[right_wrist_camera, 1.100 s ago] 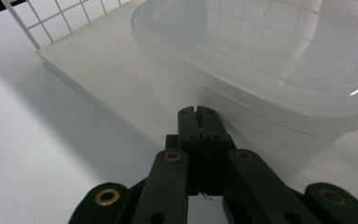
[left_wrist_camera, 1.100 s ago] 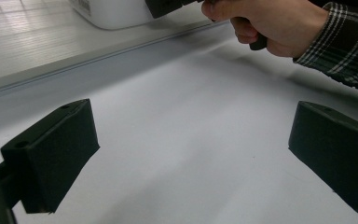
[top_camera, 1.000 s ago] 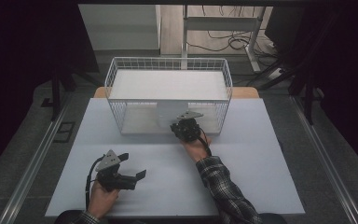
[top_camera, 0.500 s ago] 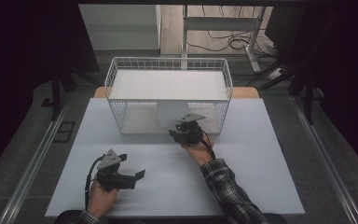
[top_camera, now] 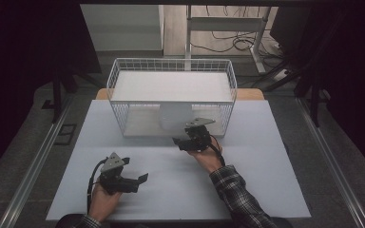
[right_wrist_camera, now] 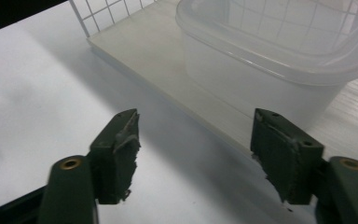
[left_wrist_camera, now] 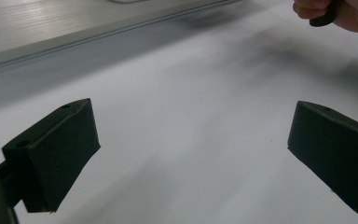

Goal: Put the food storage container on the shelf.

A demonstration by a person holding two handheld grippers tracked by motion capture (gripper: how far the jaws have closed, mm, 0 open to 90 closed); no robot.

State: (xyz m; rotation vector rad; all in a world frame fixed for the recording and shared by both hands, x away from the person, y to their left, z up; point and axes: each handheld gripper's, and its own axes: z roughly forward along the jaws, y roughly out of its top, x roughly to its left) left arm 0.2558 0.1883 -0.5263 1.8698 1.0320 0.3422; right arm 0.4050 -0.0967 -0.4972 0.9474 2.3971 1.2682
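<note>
A white wire basket (top_camera: 119, 107) stands at the back of the table, a flat white panel across its top. Inside, on its cream floor board (right_wrist_camera: 158, 70), sits a translucent plastic container with a lid (right_wrist_camera: 279, 51), dimly seen through the front in the high view (top_camera: 175, 118). My right gripper (top_camera: 185, 137) is just in front of the basket, open and empty, its jaws (right_wrist_camera: 193, 128) pointing at the container from a short way off. My left gripper (top_camera: 135, 172) is held near the table's front left, open over bare table (left_wrist_camera: 191, 133).
The white table top (top_camera: 266, 156) spreads to either side of the hands. The other hand (left_wrist_camera: 340, 14) appears at the top right of the left gripper view. Dark floor, metal rails and cables surround the table.
My right gripper has drawn back a little from the basket toward the person. The left gripper has stayed where it was.
</note>
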